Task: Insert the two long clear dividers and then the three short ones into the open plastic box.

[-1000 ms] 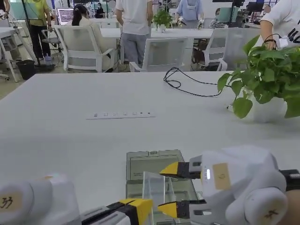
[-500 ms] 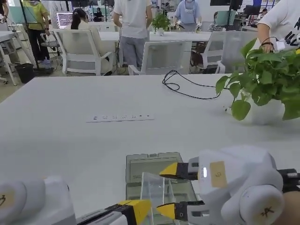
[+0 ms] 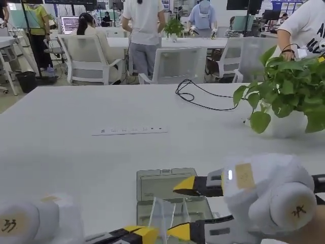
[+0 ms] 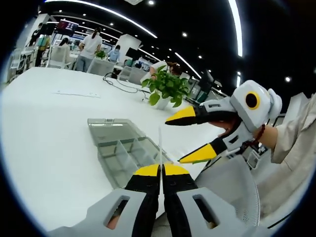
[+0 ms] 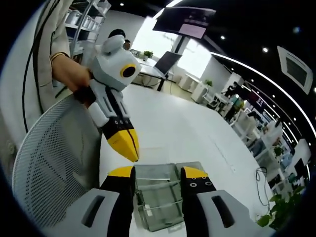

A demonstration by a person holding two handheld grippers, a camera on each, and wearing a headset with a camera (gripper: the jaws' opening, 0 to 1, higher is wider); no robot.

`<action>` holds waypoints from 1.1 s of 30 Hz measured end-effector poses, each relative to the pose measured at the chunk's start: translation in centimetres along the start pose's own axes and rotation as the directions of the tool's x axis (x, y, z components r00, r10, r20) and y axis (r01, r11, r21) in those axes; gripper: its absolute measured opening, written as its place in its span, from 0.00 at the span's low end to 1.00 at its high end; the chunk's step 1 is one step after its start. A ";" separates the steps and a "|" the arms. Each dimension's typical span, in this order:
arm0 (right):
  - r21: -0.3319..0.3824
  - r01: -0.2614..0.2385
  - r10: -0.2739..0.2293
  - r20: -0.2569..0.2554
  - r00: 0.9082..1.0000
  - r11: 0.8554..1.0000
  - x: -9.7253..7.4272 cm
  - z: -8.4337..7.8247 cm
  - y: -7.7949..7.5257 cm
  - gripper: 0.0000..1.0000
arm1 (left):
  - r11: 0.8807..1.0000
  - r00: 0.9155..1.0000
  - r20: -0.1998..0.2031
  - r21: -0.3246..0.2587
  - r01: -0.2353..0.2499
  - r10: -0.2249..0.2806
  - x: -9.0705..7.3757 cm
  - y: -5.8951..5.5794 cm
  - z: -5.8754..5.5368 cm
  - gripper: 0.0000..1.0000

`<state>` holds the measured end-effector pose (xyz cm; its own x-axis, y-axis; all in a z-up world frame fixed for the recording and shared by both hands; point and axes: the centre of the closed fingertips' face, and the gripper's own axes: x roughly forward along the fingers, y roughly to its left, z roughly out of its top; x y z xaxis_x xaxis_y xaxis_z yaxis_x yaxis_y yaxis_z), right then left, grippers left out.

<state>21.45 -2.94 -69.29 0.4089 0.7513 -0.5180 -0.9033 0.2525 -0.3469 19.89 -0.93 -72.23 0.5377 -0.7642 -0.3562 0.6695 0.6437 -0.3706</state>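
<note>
The open clear plastic box lies on the white table near the front edge, lid flat at the far side; clear partitions stand in its base. My left gripper is shut on a clear divider, which it holds upright over the base. In the left gripper view the divider shows edge-on, rising from the closed jaws. My right gripper comes in from the right, open, one fingertip above the divider and one below it. In the right gripper view the divider sits between the open jaws over the box.
A potted plant stands at the right of the table, a black cable loops beside it, and a white power strip lies mid-table. Chairs and people are beyond the far edge. A mesh chair back is close behind.
The divider has come lower toward the box base and turned more edge-on. The left gripper has dropped a little. The right gripper stays open around it. The head camera has tilted.
</note>
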 end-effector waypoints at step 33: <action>0.107 -0.389 0.387 0.040 0.921 0.915 -1.4 -2.4 4.8 0.19 | 0.820 0.959 -0.222 0.506 0.268 -0.177 -0.1 -4.1 -2.5 0.00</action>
<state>16.84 -4.22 -72.10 0.0215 0.8140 -0.5804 -0.9995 0.0035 -0.0321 15.80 -3.43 -72.87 0.2835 -0.8380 -0.4663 0.9524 0.3030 0.0346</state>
